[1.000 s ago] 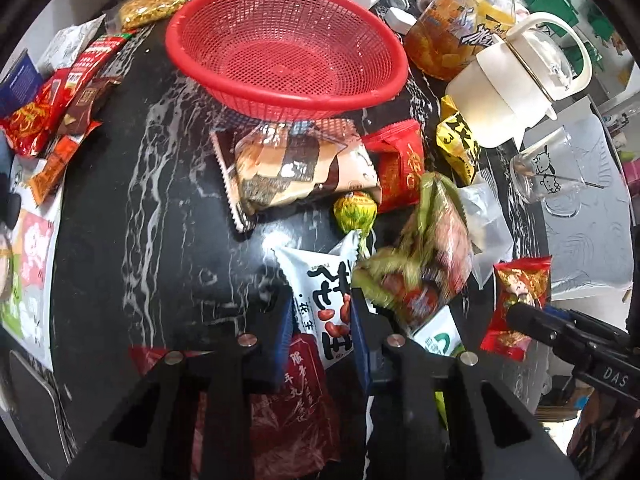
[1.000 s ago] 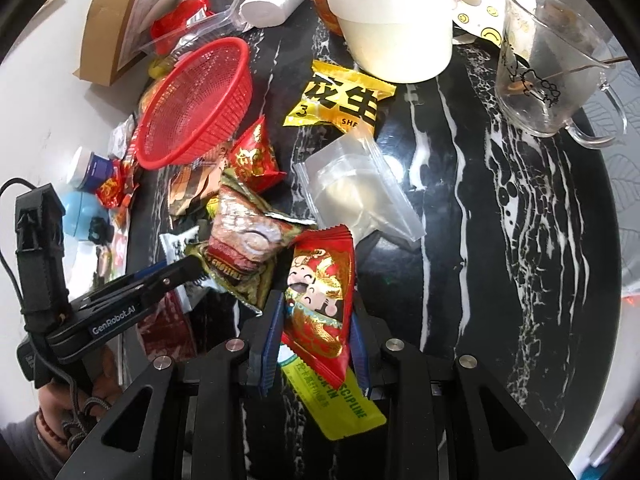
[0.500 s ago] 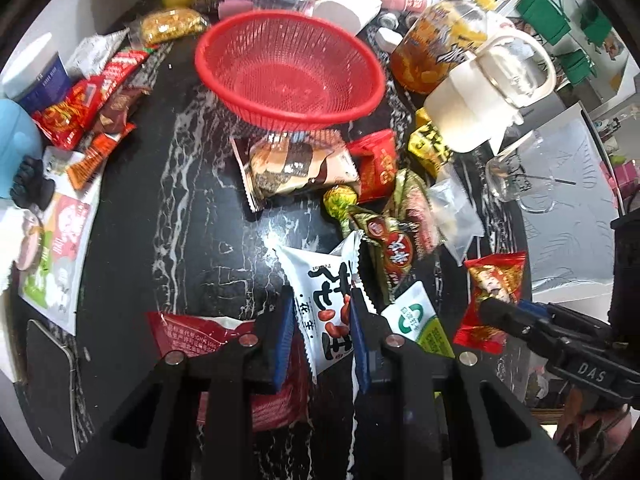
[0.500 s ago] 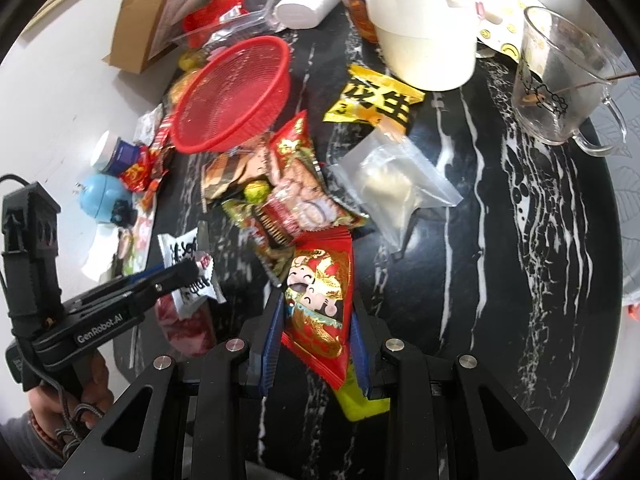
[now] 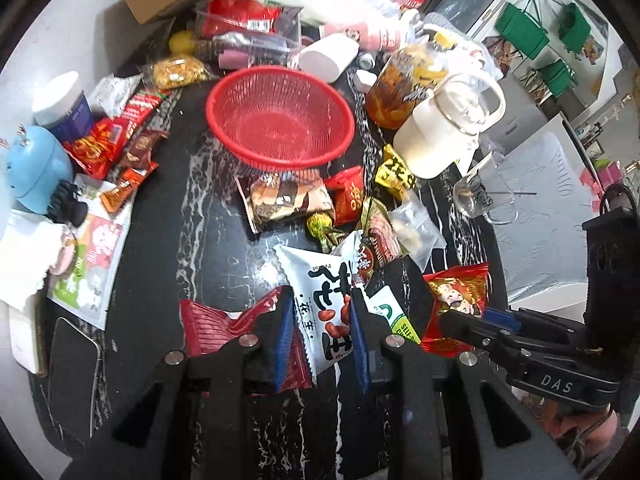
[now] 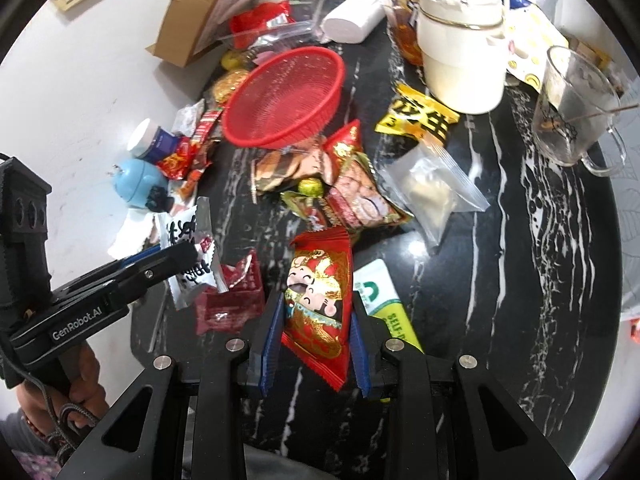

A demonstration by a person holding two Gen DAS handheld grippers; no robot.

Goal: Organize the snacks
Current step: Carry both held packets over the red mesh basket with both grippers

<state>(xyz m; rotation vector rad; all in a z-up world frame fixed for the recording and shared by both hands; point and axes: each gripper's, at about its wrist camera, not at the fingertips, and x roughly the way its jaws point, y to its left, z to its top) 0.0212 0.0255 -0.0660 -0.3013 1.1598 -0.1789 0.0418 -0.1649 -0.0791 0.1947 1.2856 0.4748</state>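
Left claw (image 5: pixel 322 316) gripping white peanut packet (image 5: pixel 320 300), right claw (image 6: pixel 316 322) gripping red packet (image 6: pixel 320 300); both probably heading for red basket (image 5: pixel 280 120), twelve o'clock.

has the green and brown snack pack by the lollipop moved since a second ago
Yes. The green and brown snack pack was lifted and blurred then; now it lies flat on the table beside the clear zip bag.

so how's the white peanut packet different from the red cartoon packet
The white peanut packet has black lettering and peanut pictures; the red cartoon packet shows gold-trimmed smiling figures. The white one sits in the left hand-held gripper, the red in the right hand-held gripper. Both are sealed and lifted.
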